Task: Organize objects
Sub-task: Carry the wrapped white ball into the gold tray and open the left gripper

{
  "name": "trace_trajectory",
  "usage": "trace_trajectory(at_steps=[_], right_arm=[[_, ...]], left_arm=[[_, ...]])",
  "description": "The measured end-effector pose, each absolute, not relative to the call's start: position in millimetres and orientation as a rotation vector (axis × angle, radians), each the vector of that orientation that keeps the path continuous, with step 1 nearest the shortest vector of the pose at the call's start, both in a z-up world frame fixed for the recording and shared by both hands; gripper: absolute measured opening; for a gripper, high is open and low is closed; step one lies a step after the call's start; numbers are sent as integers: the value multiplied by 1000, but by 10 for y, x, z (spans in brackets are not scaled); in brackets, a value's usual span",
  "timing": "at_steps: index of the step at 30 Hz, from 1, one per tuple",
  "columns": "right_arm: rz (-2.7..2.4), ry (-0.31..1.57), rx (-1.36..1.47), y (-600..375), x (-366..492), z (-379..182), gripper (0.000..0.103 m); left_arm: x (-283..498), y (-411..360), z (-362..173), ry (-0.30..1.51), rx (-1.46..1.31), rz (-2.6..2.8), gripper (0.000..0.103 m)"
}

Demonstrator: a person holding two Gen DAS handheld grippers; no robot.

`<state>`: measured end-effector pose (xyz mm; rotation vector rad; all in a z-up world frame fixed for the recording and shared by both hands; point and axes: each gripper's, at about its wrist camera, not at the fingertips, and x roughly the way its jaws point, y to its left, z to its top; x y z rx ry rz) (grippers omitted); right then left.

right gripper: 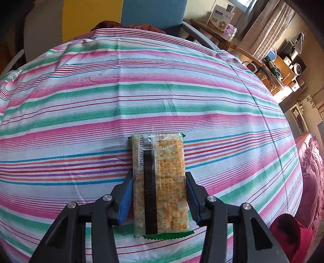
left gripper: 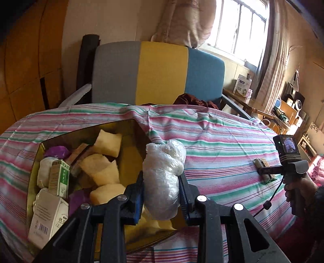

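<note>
My left gripper (left gripper: 161, 182) is shut on a crumpled clear plastic bag (left gripper: 164, 172) and holds it over the right edge of a gold tin (left gripper: 129, 127). The tin holds pale yellow sponge blocks (left gripper: 107, 142), small medicine boxes (left gripper: 59, 178) and purple wrappers. My right gripper (right gripper: 159, 180) has its jaws around a flat cracker packet (right gripper: 160, 182) that lies on the striped cloth (right gripper: 141, 91); the blue pads touch both its long sides. In the left wrist view the right gripper (left gripper: 269, 172) and packet (left gripper: 263, 168) sit at the far right.
The striped cloth (left gripper: 212, 131) covers the table. A grey, yellow and blue chair back (left gripper: 158, 72) stands behind it, with dark red fabric (left gripper: 192, 100) on the seat. A wooden side table with boxes (right gripper: 220, 18) and shelves stand at the right. A pink sofa (right gripper: 311, 161) is near the right edge.
</note>
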<state>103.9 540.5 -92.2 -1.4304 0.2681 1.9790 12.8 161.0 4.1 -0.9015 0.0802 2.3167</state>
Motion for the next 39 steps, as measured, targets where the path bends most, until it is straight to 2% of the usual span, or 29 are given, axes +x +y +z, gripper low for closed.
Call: trace_trajectory(at_steps=[11,14,20,25,31,35,37,39], right_arm=[[1976,203,-1455,5315,994,-944,48],[1976,205,-1455,5353,987,-944,48],[1977,210,-1455,5381,1017,-943,48],[1978,226,-1456,5442,995,-951,48],[1983,239,-1459,5417,989,-944,48],[1986,250,-1459,5457,982,-952,48],[1986,245,-1460,5463,973,-955,48],[1985,243,-1458,5479,969,-958,48]], left_arm=[[-353,322,-11,-341,-1080,2375,30],[-506,347,-26,-405,-1119,2328,30],[-787,1014,-37,-454,-1209,2168,30],[-963,1592,-110,-404,-1276,2140,31],[-1195,1871,-495,-331,-1481,2128,33],[-1135,1878,-565,-245,-1467,2161,39],[-1081,1875,-588,-198,-1464,2157,51],[-1040,1838,-604,-180,-1460,2146,56]])
